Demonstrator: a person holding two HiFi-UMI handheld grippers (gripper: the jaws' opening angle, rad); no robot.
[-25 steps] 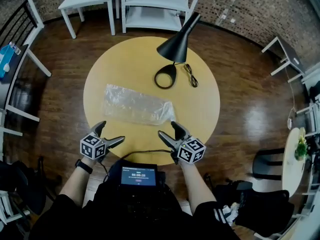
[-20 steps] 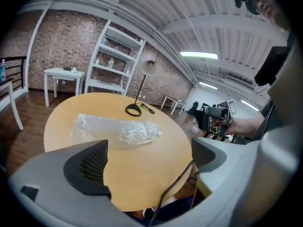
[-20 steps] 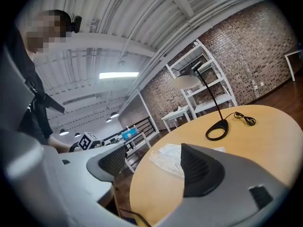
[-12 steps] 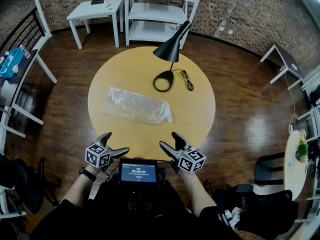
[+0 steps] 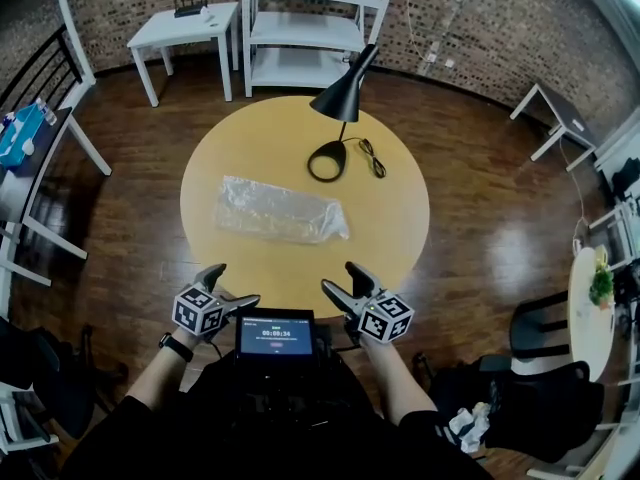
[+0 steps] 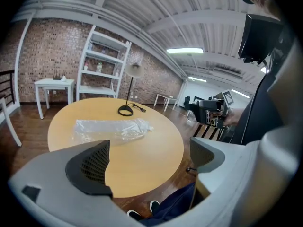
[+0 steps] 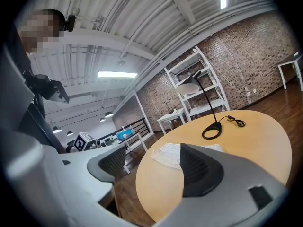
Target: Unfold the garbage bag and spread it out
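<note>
A clear garbage bag (image 5: 283,211) lies folded into a crumpled strip left of centre on the round yellow table (image 5: 390,228). Both grippers hang at the table's near edge, well short of the bag. My left gripper (image 5: 235,284) is open with nothing between its jaws, and my right gripper (image 5: 338,277) is open and empty too. The left gripper view shows the bag (image 6: 111,129) lying far beyond the left gripper (image 6: 149,162). In the right gripper view the bag (image 7: 165,152) is partly hidden behind one finger of the right gripper (image 7: 151,167).
A black desk lamp (image 5: 343,96) stands at the table's far side with its ring base (image 5: 327,160) and cord (image 5: 372,158) beyond the bag. A white shelf unit (image 5: 310,28) and a white side table (image 5: 185,23) stand behind. A small screen (image 5: 275,333) sits between my arms.
Both grippers have drawn back from over the table's near rim toward the person's body. The head view has pulled back and the table looks smaller. The bag has not moved.
</note>
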